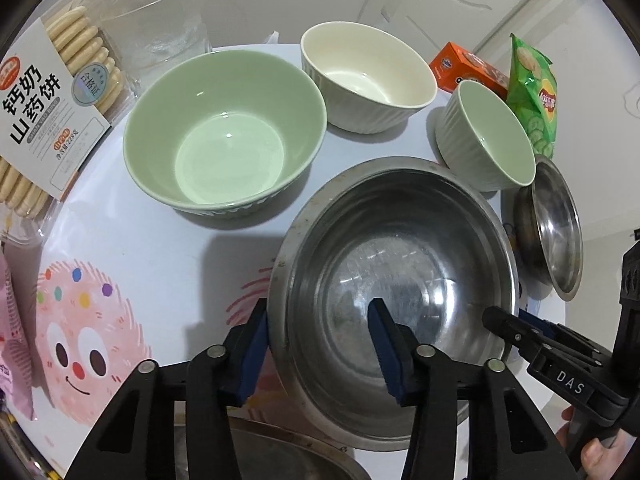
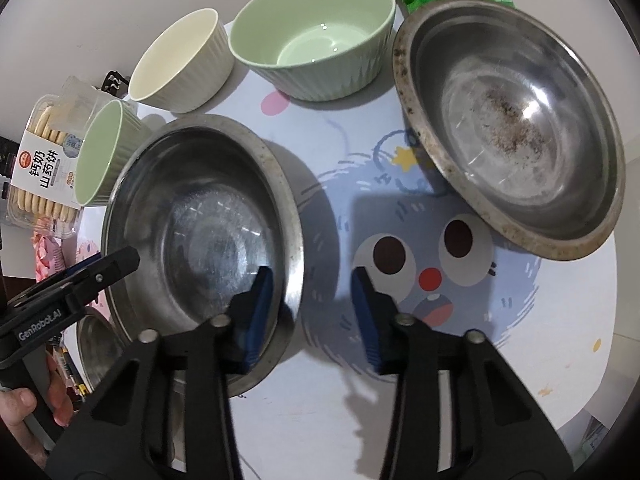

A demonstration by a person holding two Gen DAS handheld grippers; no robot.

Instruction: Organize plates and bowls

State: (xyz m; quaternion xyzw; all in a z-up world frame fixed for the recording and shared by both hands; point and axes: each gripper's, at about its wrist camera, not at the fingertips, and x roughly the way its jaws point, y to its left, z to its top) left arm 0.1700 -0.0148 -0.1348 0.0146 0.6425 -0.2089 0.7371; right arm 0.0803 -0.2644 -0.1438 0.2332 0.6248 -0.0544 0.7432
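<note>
table | steel bowl between open tools | green bowl behind

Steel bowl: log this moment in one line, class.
left tongs open, straddling steel bowl rim | right tongs open, straddling opposite rim | not lifted

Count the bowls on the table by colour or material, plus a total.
Green: 2 (large green bowl, small green bowl)
Cream: 1 (cream bowl)
Steel: 2 (near steel bowl, far steel bowl)
Total: 5
Not counted: a cut-off steel piece at the bottom edge, too hidden to identify.
</note>
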